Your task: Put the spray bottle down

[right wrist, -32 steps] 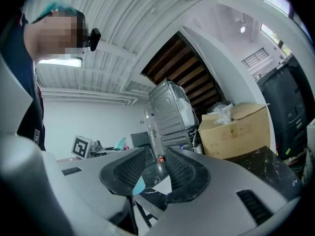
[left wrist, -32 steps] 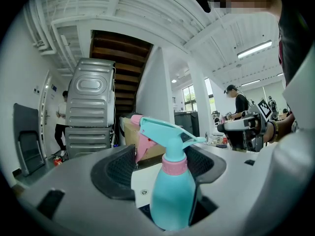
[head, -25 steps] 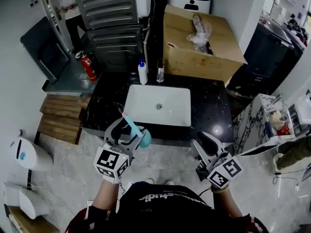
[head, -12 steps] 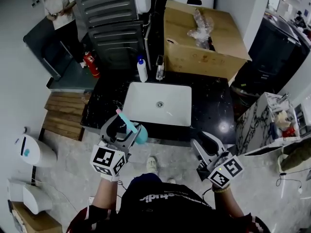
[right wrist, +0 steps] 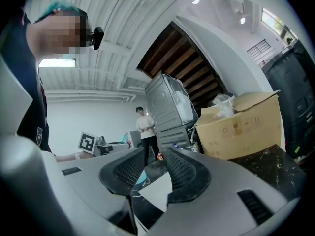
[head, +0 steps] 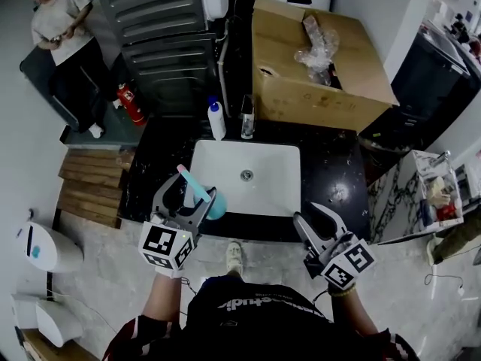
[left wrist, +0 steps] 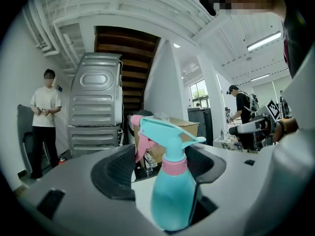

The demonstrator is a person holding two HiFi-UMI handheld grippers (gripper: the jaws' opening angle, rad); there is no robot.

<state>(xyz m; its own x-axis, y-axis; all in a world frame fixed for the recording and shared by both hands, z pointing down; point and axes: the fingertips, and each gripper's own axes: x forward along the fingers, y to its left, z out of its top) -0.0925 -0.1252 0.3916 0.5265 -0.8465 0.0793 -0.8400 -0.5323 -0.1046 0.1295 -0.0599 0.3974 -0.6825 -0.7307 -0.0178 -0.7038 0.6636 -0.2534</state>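
Note:
A teal spray bottle [head: 216, 205] with a pink collar and pink trigger stands upright between the jaws of my left gripper [head: 188, 195], which is shut on its body. In the left gripper view the bottle [left wrist: 172, 200] fills the gap of the left gripper [left wrist: 158, 165], nozzle pointing right. It hangs over the front left edge of the black counter [head: 334, 164], by the white sink [head: 263, 153]. My right gripper [head: 316, 222] is at the counter's front right, open, nothing between its jaws. In its own view the right gripper [right wrist: 156, 170] shows a narrow gap.
A white soap bottle [head: 216, 119] and a faucet [head: 246, 116] stand behind the sink. A large cardboard box [head: 323, 74] sits at the back of the counter. A person [head: 66, 43] stands far left by a grey machine [head: 161, 28]. Wooden pallets [head: 90, 183] lie left.
My left gripper has carried the bottle slightly forward, closer to the sink's front left corner. The right gripper has hardly moved. The person at the back has come further into view.

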